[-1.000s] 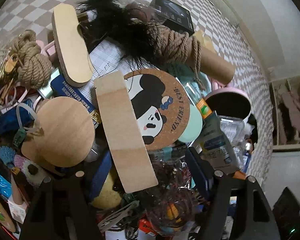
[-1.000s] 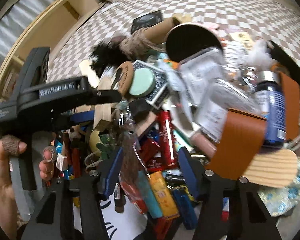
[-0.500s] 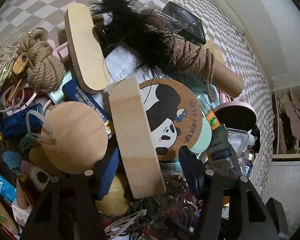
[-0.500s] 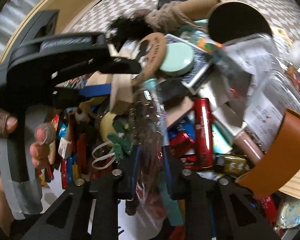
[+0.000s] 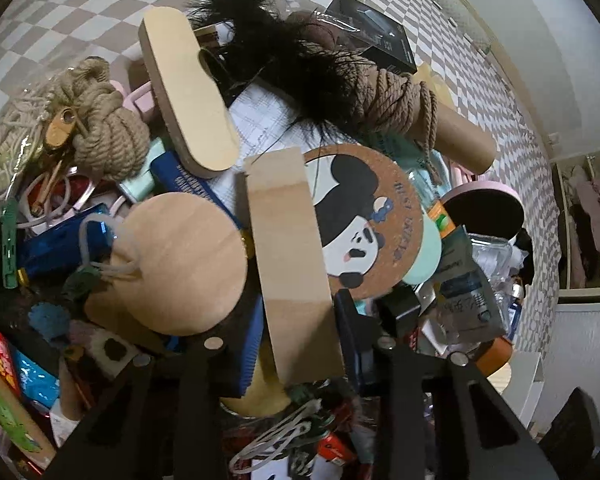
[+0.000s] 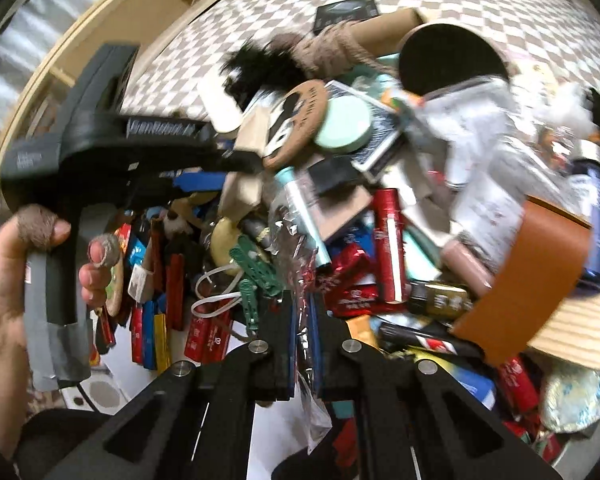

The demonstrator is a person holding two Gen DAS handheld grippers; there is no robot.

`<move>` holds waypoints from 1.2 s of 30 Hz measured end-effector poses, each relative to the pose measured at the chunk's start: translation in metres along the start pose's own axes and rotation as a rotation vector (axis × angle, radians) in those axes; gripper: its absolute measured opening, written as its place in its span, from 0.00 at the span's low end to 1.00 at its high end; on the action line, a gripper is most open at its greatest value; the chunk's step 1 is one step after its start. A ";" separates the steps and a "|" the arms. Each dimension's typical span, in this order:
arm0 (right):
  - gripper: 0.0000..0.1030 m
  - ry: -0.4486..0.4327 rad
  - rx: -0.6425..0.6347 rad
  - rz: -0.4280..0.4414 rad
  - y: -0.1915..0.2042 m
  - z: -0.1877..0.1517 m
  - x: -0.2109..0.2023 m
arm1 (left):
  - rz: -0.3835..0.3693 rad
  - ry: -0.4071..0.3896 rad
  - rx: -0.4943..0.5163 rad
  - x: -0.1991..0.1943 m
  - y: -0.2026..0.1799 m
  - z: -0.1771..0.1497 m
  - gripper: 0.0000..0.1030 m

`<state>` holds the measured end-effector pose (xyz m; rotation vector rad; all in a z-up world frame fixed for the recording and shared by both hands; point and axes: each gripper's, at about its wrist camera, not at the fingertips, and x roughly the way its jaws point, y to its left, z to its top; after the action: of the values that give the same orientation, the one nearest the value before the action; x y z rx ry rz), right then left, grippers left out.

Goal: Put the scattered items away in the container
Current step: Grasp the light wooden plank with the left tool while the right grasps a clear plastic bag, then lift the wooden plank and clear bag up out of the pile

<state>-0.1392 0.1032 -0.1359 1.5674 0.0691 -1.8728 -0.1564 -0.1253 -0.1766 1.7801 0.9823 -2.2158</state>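
A big heap of small items covers the checkered surface. My left gripper has closed its jaws on a pale wooden block, which lies beside a round panda cork coaster and a round wooden disc. My right gripper is shut on a clear crinkly plastic bag that trails up between its fingers. The left gripper and the hand holding it show at the left of the right wrist view.
A rope-wrapped cardboard tube, black feathers, a long wooden oval, a rope ball and a black box lie around. A round pink-rimmed box, red packets, an orange leather piece.
My right gripper closed from open onto the plastic bag. My left gripper moved forward and its jaws narrowed around the wooden block.
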 end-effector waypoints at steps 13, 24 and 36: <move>0.08 -0.064 0.049 -0.014 -0.013 -0.007 -0.034 | 0.092 0.036 0.189 -0.010 0.000 -0.024 0.32; 0.08 0.076 -0.075 -0.060 0.003 -0.029 -0.006 | 0.155 0.070 0.330 -0.006 -0.003 -0.042 0.32; 0.08 0.181 -0.172 -0.043 0.028 -0.035 0.022 | 0.181 0.066 0.352 0.005 -0.007 -0.042 0.32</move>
<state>-0.0957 0.0873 -0.1540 1.6218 0.3380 -1.7038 -0.1264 -0.0948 -0.1822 2.0002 0.4339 -2.3357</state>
